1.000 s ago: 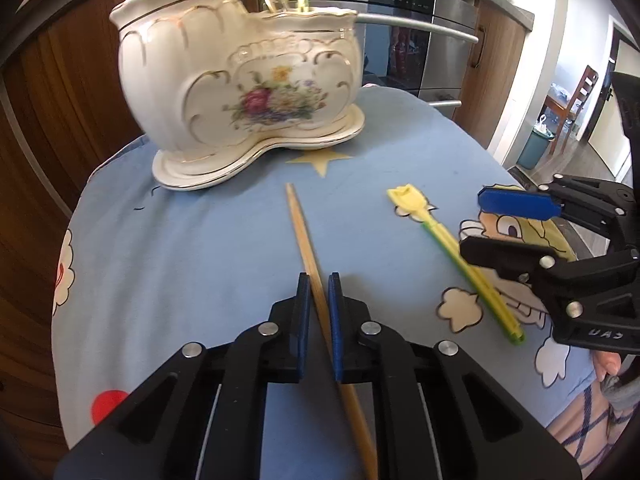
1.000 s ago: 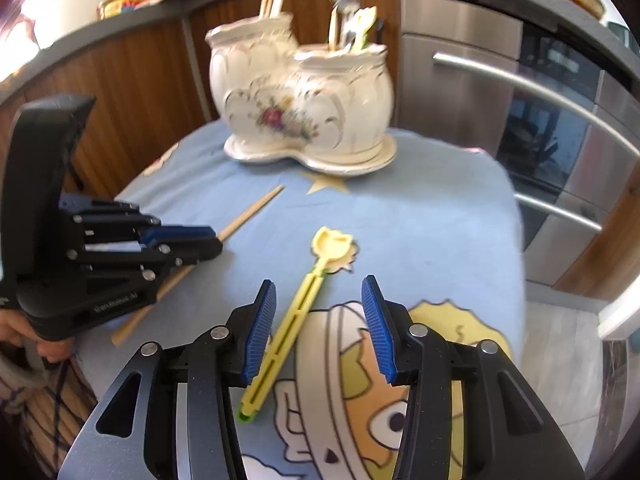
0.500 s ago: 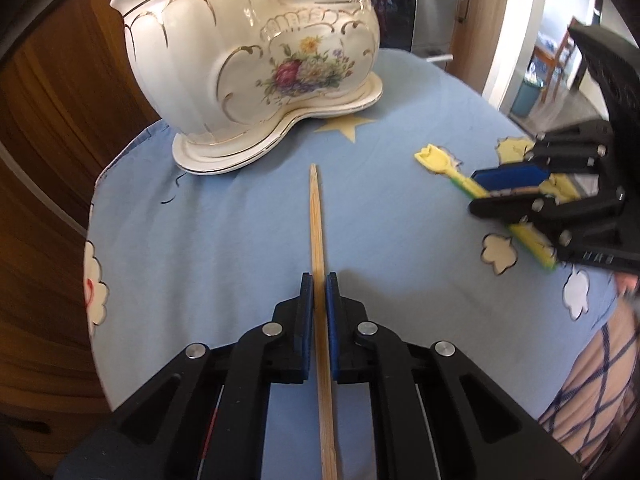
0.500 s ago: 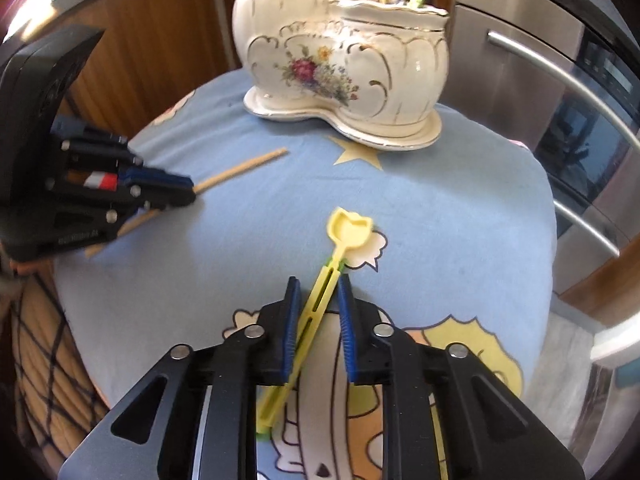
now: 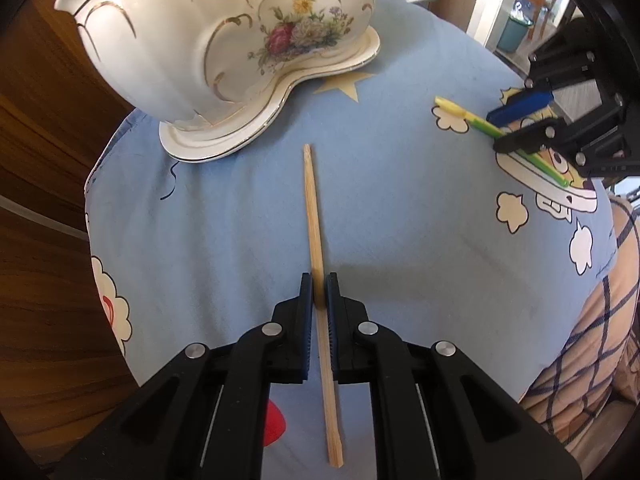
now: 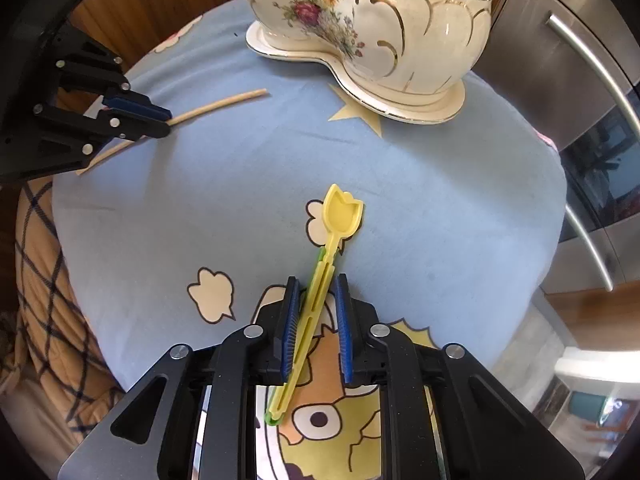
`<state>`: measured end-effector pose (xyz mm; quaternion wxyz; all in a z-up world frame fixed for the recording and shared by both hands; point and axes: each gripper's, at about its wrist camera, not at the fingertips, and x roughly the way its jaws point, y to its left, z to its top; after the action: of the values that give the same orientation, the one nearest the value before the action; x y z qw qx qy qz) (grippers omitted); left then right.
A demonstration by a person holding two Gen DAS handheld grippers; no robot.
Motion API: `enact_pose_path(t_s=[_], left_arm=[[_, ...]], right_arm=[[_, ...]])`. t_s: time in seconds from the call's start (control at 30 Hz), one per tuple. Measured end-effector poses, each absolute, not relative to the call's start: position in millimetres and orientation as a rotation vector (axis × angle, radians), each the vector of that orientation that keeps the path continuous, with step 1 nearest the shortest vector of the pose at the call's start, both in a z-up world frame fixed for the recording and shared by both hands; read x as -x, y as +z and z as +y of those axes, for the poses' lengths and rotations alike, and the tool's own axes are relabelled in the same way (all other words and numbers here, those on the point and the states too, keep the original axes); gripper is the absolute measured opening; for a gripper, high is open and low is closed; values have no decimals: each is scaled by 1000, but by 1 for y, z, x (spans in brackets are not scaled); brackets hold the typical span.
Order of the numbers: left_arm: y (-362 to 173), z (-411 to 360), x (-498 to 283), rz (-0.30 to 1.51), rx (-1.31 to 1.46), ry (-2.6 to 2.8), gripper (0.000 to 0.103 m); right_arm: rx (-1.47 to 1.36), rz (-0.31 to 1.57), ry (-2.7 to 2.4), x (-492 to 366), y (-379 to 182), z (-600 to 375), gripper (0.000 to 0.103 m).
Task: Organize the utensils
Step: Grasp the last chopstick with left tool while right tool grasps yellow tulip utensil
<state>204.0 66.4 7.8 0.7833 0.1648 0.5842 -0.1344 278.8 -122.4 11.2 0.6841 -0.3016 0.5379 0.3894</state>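
Centrally, left hand-held gripper [image 5: 319,280] clamps chopstick [image 5: 314,216]; right hand-held gripper [image 6: 316,284] pinches spoon [image 6: 326,248].

chopstick [image 5: 314,216]: wooden, flat on cloth | spoon [image 6: 320,280]: yellow tulip-shaped, flat | holder [image 6: 372,20]: floral ceramic, upright

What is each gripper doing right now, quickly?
Left gripper: closed, holding the wooden chopstick.
Right gripper: jaws just closed on the yellow spoon, holding it.

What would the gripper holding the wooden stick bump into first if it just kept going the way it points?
Most likely the blue cloth right below it, since the left gripper, shut on the chopstick, points steeply down. The ceramic holder stands further ahead, apparently off that line.
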Motion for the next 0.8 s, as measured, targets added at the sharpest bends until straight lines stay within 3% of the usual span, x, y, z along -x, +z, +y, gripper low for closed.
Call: enact_pose_path(t_s=[0.53, 0.67, 0.8], left_arm=[[4, 61, -219, 1308, -354, -324, 9], [4, 68, -220, 1313, -350, -332, 10], [2, 69, -219, 1302, -360, -335, 9]], right_arm=[[789, 1281, 845, -282, 11, -93, 26], [812, 1297, 835, -288, 13, -82, 31], [829, 1271, 833, -286, 11, -81, 30]])
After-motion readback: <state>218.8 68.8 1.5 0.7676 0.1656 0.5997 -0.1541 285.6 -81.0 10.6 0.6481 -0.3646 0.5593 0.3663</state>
